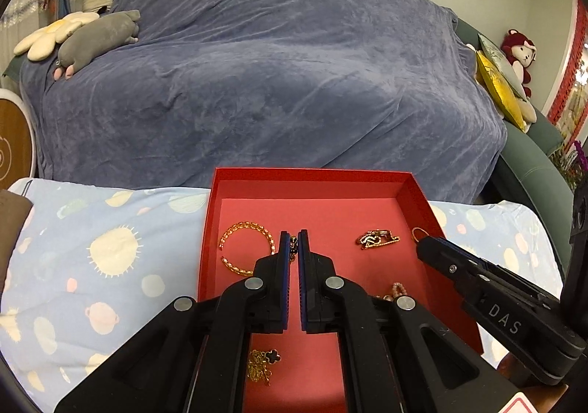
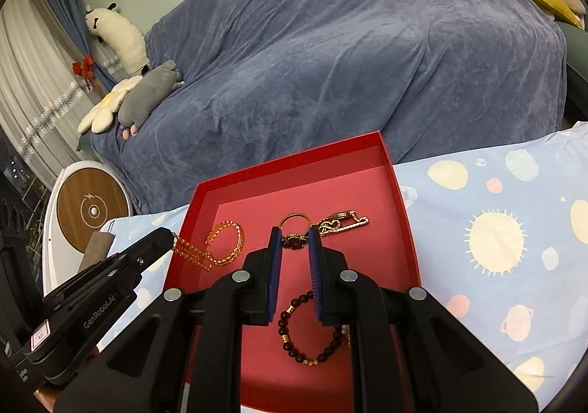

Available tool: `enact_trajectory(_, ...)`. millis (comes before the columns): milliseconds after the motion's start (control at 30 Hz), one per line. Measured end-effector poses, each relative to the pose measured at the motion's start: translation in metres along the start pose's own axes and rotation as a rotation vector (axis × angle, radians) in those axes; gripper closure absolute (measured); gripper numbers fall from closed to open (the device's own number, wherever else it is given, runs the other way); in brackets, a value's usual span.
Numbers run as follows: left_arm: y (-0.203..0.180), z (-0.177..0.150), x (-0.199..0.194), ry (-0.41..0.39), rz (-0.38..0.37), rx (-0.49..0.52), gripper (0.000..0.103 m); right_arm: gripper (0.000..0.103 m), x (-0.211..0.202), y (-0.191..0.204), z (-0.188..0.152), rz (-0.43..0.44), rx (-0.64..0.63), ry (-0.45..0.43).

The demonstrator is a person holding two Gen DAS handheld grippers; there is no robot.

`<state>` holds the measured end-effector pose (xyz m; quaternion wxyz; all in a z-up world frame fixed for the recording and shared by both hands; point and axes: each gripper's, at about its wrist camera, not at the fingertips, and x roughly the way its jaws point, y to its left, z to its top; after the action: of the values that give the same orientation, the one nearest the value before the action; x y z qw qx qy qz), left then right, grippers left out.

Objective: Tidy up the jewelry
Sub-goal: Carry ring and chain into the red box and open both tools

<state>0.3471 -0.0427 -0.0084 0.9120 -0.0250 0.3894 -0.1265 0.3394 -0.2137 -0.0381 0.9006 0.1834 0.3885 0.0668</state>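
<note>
A red tray (image 1: 257, 179) (image 2: 402, 192) lies on a blue planet-print cloth. It holds a gold chain bracelet (image 1: 250, 229) (image 2: 229, 240), a gold clasp piece (image 1: 376, 239) (image 2: 341, 222), a dark bead bracelet (image 2: 294, 336) and a gold chain with a black clover charm (image 1: 262, 363). My left gripper (image 1: 293, 237) is shut on a thin gold chain (image 2: 191, 253) that dangles over the tray. My right gripper (image 2: 295, 234) is shut on a gold ring with a dark stone (image 2: 294, 240), just above the tray floor.
A sofa under a blue-grey blanket (image 1: 275, 64) stands behind the tray, with plush toys (image 1: 99, 38) at its left end and cushions (image 1: 503, 89) at its right. A round white and wood device (image 2: 92, 211) stands at the left.
</note>
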Motion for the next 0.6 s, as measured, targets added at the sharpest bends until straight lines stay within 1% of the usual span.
enact_trajectory(133, 0.004, 0.001, 0.013, 0.007, 0.001, -0.010, 0.101, 0.089, 0.016, 0.002, -0.004, 0.002, -0.006, 0.019)
enact_trajectory(267, 0.004, 0.000, 0.022, 0.007, 0.017, 0.004, 0.101, 0.089, 0.024, 0.008, -0.003, 0.000, -0.029, 0.014)
enact_trajectory(600, 0.011, -0.002, 0.035, 0.030, 0.049, -0.019, 0.100, 0.088, 0.032, 0.009, -0.001, 0.013, -0.016, 0.013)
